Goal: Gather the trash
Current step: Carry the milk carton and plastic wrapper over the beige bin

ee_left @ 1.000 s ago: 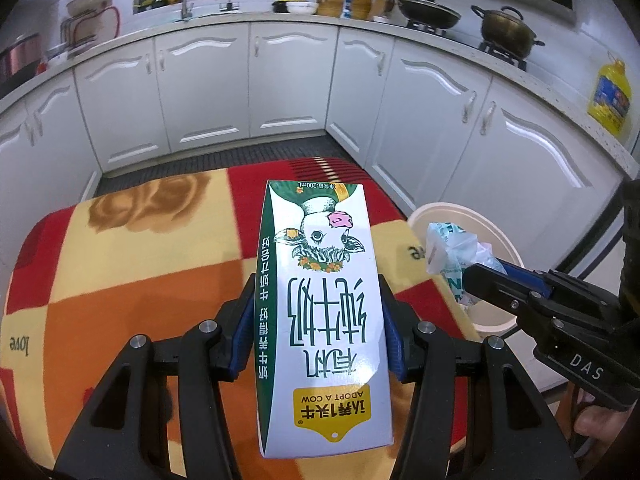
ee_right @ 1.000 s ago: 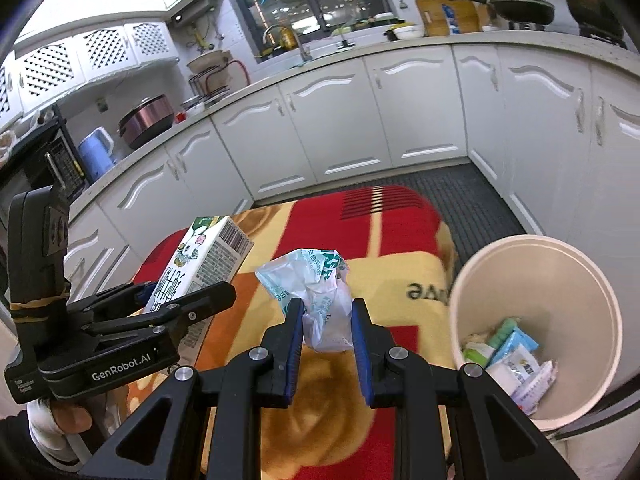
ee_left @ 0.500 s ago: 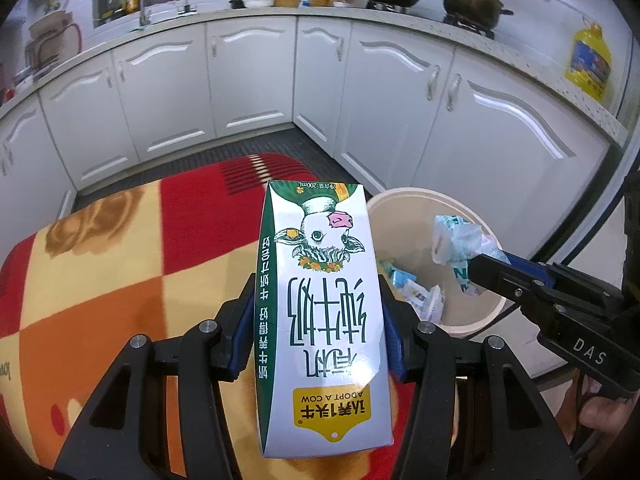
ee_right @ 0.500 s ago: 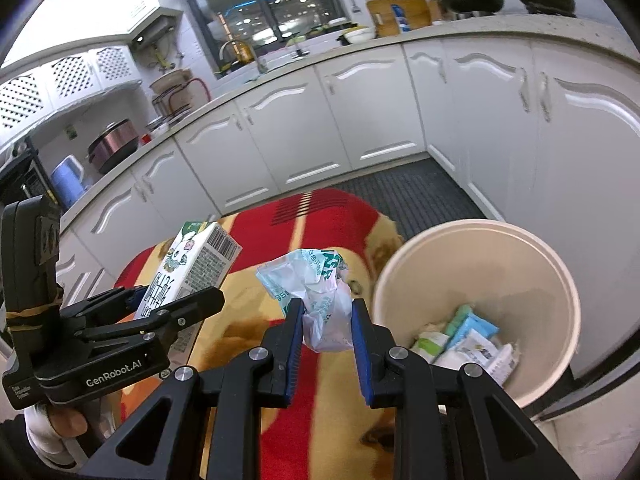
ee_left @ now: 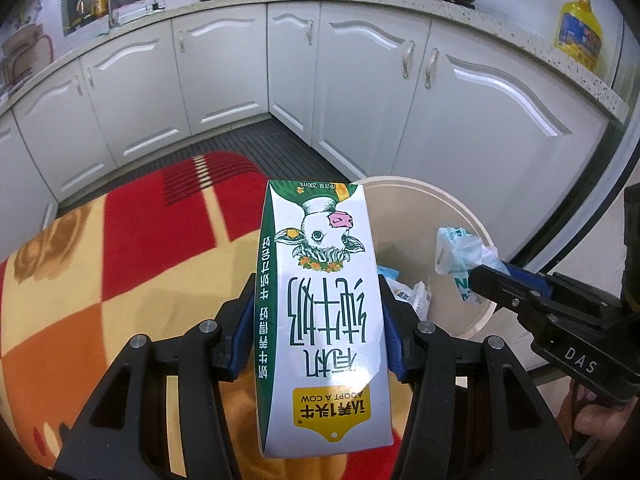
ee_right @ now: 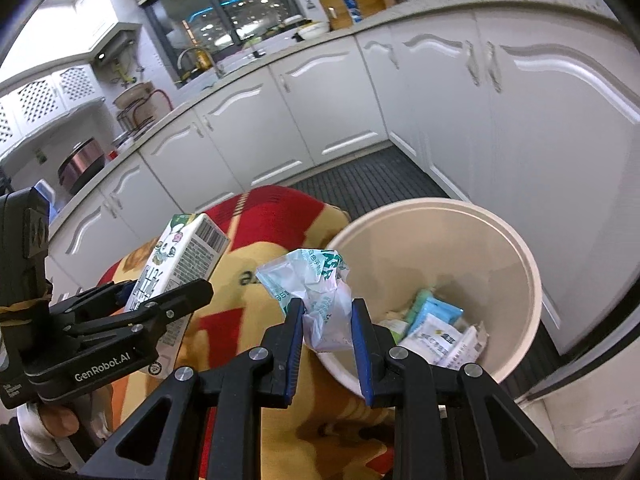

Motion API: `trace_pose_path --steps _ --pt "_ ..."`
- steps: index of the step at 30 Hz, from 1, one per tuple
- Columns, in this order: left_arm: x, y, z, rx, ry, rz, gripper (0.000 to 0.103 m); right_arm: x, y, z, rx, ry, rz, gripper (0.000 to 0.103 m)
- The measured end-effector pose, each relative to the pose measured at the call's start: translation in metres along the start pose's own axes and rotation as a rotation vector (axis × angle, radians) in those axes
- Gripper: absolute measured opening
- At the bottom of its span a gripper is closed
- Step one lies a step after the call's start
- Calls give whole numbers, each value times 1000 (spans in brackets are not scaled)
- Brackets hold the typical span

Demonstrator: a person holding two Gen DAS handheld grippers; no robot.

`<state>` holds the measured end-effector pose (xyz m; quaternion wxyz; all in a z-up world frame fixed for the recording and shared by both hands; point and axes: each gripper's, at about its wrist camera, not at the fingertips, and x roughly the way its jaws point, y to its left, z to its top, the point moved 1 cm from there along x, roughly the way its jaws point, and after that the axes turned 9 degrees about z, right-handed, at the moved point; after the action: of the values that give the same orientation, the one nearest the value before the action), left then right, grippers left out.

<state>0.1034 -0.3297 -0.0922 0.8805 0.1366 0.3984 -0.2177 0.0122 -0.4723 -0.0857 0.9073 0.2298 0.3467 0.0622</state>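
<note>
My left gripper (ee_left: 318, 316) is shut on a white and green milk carton (ee_left: 320, 288) with a cow picture, held above the table's right edge. It also shows in the right wrist view (ee_right: 180, 264). My right gripper (ee_right: 326, 312) is shut on a crumpled white and teal plastic wrapper (ee_right: 316, 292), held over the near rim of the cream trash bin (ee_right: 520, 264). The wrapper (ee_left: 460, 254) and bin (ee_left: 472, 216) show in the left wrist view too. The bin holds several wrappers (ee_right: 436, 320).
The table is covered by a red, orange and yellow blanket (ee_left: 120, 260). White kitchen cabinets (ee_left: 360, 80) curve around behind. The bin stands on the floor between table and cabinets. A yellow oil bottle (ee_left: 580, 36) stands on the counter.
Both grippers have moved right toward the bin with their loads. The wrapper now hangs over the bin's rim and the carton is nearer the table's edge.
</note>
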Motion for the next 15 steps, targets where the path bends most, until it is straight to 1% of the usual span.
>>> trace_pose_path --steps 8,15 --pt "18 -16 8 28 19 -6 51 5 -23 -3 45 12 -23 22" --pt "26 -19 11 40 40 -11 51 10 -37 -4 68 22 -49 22"
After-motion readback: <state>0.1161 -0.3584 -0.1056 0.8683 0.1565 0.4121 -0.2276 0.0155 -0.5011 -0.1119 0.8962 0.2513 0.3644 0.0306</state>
